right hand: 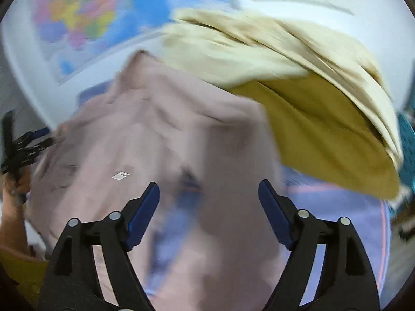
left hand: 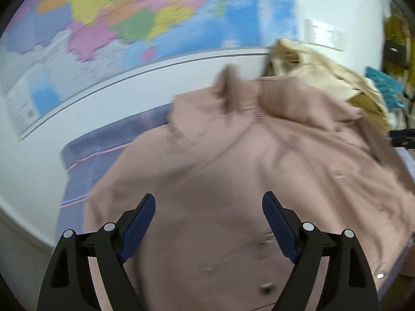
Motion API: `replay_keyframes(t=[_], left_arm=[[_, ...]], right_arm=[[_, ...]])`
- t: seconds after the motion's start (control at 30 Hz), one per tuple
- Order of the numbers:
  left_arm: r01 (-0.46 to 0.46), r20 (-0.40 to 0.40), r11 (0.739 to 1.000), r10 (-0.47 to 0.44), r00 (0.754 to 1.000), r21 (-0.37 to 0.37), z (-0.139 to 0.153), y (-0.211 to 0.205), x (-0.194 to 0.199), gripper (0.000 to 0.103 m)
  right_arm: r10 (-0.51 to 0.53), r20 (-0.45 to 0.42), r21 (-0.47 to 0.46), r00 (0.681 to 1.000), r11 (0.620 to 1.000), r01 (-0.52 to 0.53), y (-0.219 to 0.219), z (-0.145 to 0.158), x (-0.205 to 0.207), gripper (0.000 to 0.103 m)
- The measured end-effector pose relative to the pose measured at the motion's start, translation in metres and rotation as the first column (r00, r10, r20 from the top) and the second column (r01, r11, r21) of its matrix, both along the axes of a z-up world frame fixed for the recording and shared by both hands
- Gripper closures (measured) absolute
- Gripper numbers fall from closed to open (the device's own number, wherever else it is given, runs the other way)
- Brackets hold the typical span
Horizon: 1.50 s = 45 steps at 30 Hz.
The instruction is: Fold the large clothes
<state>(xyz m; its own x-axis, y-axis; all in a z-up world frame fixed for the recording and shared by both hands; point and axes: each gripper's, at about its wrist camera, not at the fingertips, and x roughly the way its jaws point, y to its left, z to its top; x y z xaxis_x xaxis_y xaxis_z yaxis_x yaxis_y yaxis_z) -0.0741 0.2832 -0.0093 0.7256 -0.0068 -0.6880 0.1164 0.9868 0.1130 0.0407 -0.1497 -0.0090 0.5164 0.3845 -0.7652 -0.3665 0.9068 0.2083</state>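
Two grippers and one big pink garment fill most of what we see. Largest of all is the wall map (left hand: 109,18), a colourful sheet on the white wall behind the bed, blurred in both views. Below it lies the bedsheet (left hand: 85,165), lilac-blue with thin pink lines, bare at the left edge of the left wrist view and again low on the right in the right wrist view.

Spread over that sheet is the pink hooded jacket (left hand: 233,171), its hood bunched at the far end towards the wall and a small metal zip pull just below the hood; a pale label shows on it in the right wrist view (the cloth there is badly smeared, so we cannot read its folds). Touching its far right corner sits a heap of cream and mustard-yellow clothes (right hand: 298,83), piled higher than the jacket.

We see the left gripper (left hand: 208,223) above the jacket's lower body with its blue pads wide apart and nothing between them. The right gripper (right hand: 208,212) hovers over the jacket as well, fingers likewise spread and gripping nothing. At the left rim of the right wrist view a hand (right hand: 14,191) holds the other gripper's handle.
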Motion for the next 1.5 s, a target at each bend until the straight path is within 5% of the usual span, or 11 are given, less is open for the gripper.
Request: replay_keyframes(t=[0.23,0.4,0.57,0.67,0.77,0.8,0.97,1.2,1.3,1.4,1.5], left_arm=[[0.199,-0.033,0.979,-0.2,0.979,-0.049,-0.003,-0.076,0.01,0.021],[0.343,-0.037,0.939,-0.344,0.938,-0.02,-0.007,-0.135,0.005,0.021],[0.424,-0.077,0.906,-0.423,0.903,-0.006,-0.016,-0.171,0.006,0.019],[0.438,-0.093,0.899,-0.437,0.895,-0.016,-0.022,-0.181,0.006,0.019],[0.44,-0.101,0.897,-0.442,0.891,-0.045,-0.024,-0.18,0.007,0.019],[0.44,-0.101,0.896,-0.444,0.89,-0.059,-0.024,-0.179,0.006,0.019],[0.459,-0.075,0.879,-0.47,0.879,-0.129,-0.017,-0.172,0.003,0.019],[0.613,0.121,0.729,-0.609,0.784,-0.303,0.032,-0.155,-0.023,0.015],[0.635,0.206,0.685,-0.606,0.769,-0.357,0.053,-0.133,-0.035,0.013],[0.627,0.266,0.674,-0.57,0.777,-0.39,0.067,-0.107,-0.048,0.007],[0.584,0.262,0.717,-0.522,0.812,-0.381,0.067,-0.086,-0.06,0.007]], right_arm=[[-0.018,-0.067,0.023,0.998,1.0,0.019,-0.014,-0.026,0.0,0.024],[0.027,0.055,-0.005,0.998,1.0,-0.027,-0.008,-0.003,-0.027,0.027],[0.172,-0.03,-0.126,0.985,0.977,-0.174,0.032,-0.026,-0.04,0.042],[0.141,-0.074,-0.211,0.987,0.965,-0.154,0.038,-0.049,-0.032,0.054],[0.126,-0.082,-0.154,0.989,0.978,-0.138,0.024,-0.048,-0.028,0.099],[0.134,-0.101,-0.109,0.986,0.983,-0.145,0.019,-0.046,-0.026,0.102],[0.153,-0.088,0.167,0.984,0.976,-0.137,-0.014,-0.004,-0.028,0.102],[0.294,0.093,0.371,0.951,0.877,-0.307,0.008,0.098,-0.042,0.101],[0.373,0.152,0.38,0.915,0.833,-0.403,0.049,0.128,-0.038,0.101],[0.479,0.16,0.38,0.863,0.777,-0.502,0.105,0.134,-0.027,0.1],[0.571,0.117,0.396,0.812,0.723,-0.566,0.17,0.118,-0.009,0.099]])
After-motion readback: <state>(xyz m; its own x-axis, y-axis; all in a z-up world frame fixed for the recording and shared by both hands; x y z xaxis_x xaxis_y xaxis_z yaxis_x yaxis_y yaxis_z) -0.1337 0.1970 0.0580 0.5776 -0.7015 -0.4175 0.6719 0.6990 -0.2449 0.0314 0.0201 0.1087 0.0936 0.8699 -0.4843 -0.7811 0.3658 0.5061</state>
